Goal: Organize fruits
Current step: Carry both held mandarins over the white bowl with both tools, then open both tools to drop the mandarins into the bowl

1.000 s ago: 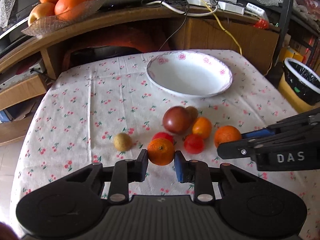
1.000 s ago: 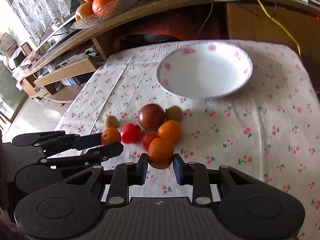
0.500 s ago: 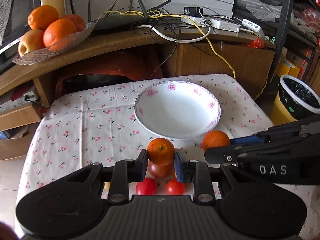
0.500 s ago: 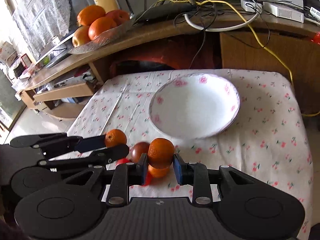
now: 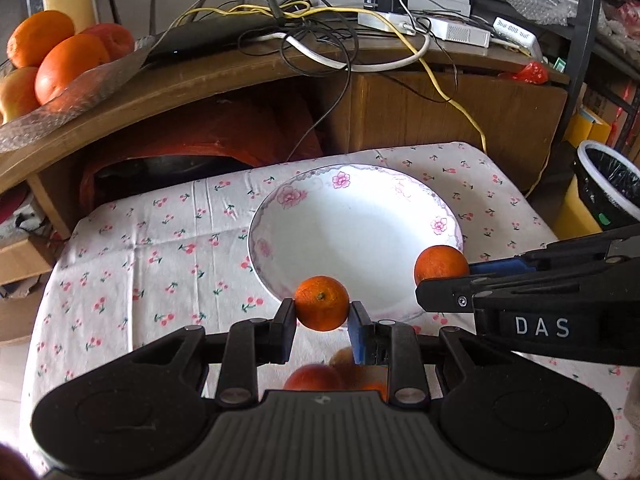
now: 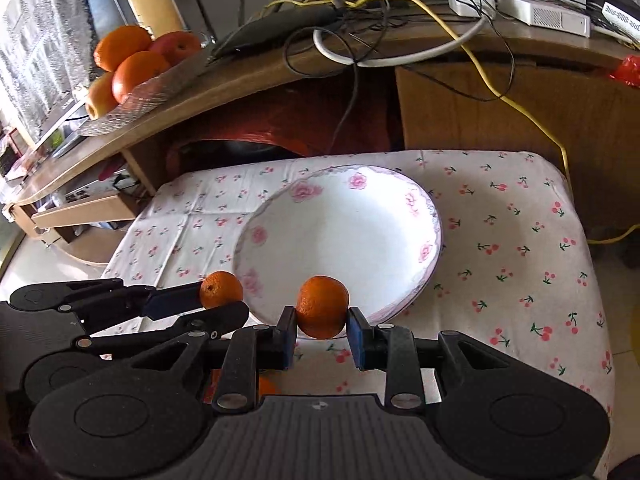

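My left gripper (image 5: 322, 312) is shut on a small orange (image 5: 322, 308), held above the near rim of the white flowered bowl (image 5: 356, 224). The right gripper (image 6: 322, 318) is shut on a second orange (image 6: 322, 306), also at the bowl's (image 6: 340, 232) near edge. In the left wrist view the right gripper's orange (image 5: 440, 266) hangs over the bowl's right rim. In the right wrist view the left gripper's orange (image 6: 221, 289) sits by the bowl's left rim. The bowl holds nothing. Other fruits (image 5: 316, 378) lie partly hidden under my left gripper.
The cherry-print tablecloth (image 5: 152, 248) covers the small table. Behind it a wooden shelf (image 5: 192, 80) carries a glass dish of oranges and apples (image 5: 52, 60), cables and a router. A lined bin (image 5: 610, 188) stands to the right of the table.
Both grippers have lifted their oranges off the table and carried them forward to the bowl's near rim. The remaining fruits have dropped out of sight beneath the grippers.
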{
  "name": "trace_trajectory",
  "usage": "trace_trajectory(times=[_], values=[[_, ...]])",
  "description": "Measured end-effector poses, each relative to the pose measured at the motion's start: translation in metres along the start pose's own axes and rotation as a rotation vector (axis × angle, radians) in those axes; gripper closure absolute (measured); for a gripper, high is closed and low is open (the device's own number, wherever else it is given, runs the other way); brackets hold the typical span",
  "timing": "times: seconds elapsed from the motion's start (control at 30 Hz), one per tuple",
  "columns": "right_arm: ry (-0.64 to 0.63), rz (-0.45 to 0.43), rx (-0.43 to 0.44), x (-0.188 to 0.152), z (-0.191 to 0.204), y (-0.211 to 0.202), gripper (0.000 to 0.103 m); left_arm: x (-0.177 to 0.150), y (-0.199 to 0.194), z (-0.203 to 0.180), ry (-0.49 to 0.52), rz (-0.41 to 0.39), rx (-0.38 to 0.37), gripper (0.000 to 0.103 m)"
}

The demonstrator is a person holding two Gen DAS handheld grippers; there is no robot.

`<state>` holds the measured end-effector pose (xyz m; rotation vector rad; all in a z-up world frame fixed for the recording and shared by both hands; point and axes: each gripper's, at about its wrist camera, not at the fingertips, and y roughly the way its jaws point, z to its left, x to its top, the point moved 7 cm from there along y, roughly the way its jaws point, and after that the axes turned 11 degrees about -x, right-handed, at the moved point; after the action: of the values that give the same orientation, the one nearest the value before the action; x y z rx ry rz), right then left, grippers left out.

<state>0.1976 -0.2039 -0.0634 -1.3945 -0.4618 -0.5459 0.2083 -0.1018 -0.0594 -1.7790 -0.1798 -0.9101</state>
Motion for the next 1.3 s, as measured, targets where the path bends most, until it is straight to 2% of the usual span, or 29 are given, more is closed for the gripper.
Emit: trace_trajectory(times=[0.47, 1.3], values=[[-0.041, 0.006, -0.025, 0.002, 0.000, 0.022, 0.077, 0.002, 0.024, 0.014, -0.037, 0.021, -0.004, 0.067], [-0.042, -0.005, -0.039, 0.003, -0.001, 0.022, 0.075, 0.004, 0.024, 0.015, -0.025, 0.022, 0.011, 0.065]])
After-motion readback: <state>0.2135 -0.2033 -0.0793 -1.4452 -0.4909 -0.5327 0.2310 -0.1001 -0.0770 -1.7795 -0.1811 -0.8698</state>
